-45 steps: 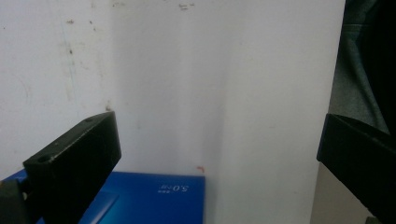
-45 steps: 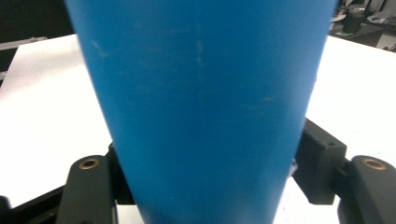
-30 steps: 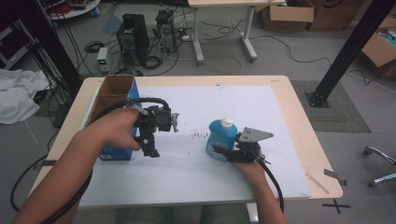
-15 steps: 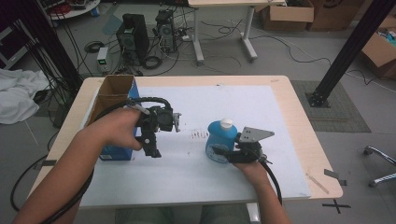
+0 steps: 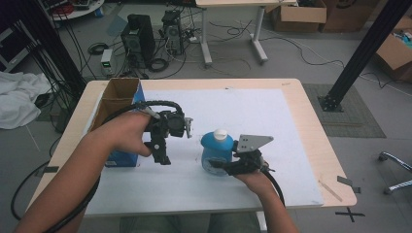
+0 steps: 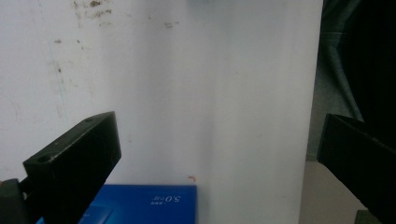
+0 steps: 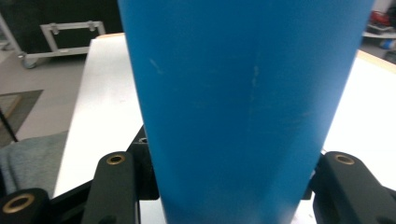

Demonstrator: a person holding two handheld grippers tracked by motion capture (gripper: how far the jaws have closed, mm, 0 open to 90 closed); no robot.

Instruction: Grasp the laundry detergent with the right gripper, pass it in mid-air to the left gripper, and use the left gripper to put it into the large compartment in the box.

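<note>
Left side first: the left gripper (image 5: 163, 145) hangs over the white sheet with its fingers (image 6: 74, 161) pointing down and back toward the person. They are spread wide apart and nothing sits between them. Just bare white sheet (image 6: 187, 93) lies under the gap, and the corner of a blue carton (image 6: 140, 205) lies below the near finger, close but not touched. In the high view that carton (image 5: 121, 116) stands open-topped just outboard of the left hand (image 5: 124, 133), away from the bottle.

Now across to the action: the blue bottle (image 5: 216, 153) with its white cap (image 5: 221, 134) stands upright on the table (image 5: 301, 111), long axis vertical, and it is well off to the right of the left fingers. The right gripper (image 5: 228, 167) is by far the nearer one, in fact it is already there. From its own camera, the bottle's blue wall (image 7: 243, 102) sits square between the two fingers (image 7: 114, 186), one on each flank, low on the body. They look closed up against the plastic, clamped on the bottle near its base.

My read: the bottle is the right hand's business, a straight lift along that upright axis looks on. The idle left fingers would have to swing right, toward the cap, to join in.
</note>
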